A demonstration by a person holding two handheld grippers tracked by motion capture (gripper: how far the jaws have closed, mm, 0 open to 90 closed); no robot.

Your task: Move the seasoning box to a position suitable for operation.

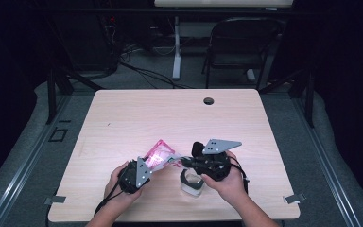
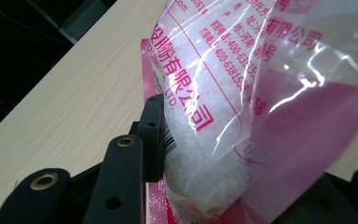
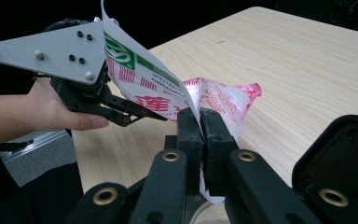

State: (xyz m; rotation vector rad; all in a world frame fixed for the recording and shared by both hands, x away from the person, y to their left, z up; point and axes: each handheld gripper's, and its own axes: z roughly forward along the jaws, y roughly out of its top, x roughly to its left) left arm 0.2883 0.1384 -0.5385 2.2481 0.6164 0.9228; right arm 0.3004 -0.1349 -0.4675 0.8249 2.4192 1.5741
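A pink and clear plastic bag [image 1: 159,153] of white granules hangs over the front of the table, held between both grippers. My left gripper [image 1: 152,165] is shut on the bag's full lower part [image 2: 261,93], its jaws pressing either side of the granules. My right gripper [image 1: 178,161] is shut on a thin edge of the bag [image 3: 219,100], the two pads [image 3: 213,135] squeezed together on the film. In the right gripper view, the left gripper [image 3: 154,115] and its grey plate [image 3: 51,53] show behind the bag. A small glass jar [image 1: 192,183] stands on the table under the right gripper.
The light wooden table [image 1: 170,118] has a cable hole [image 1: 208,100] near its far edge. A black folding chair [image 1: 238,42] and cables stand on the floor beyond it. The jar's rim [image 3: 205,214] shows just below my right jaws.
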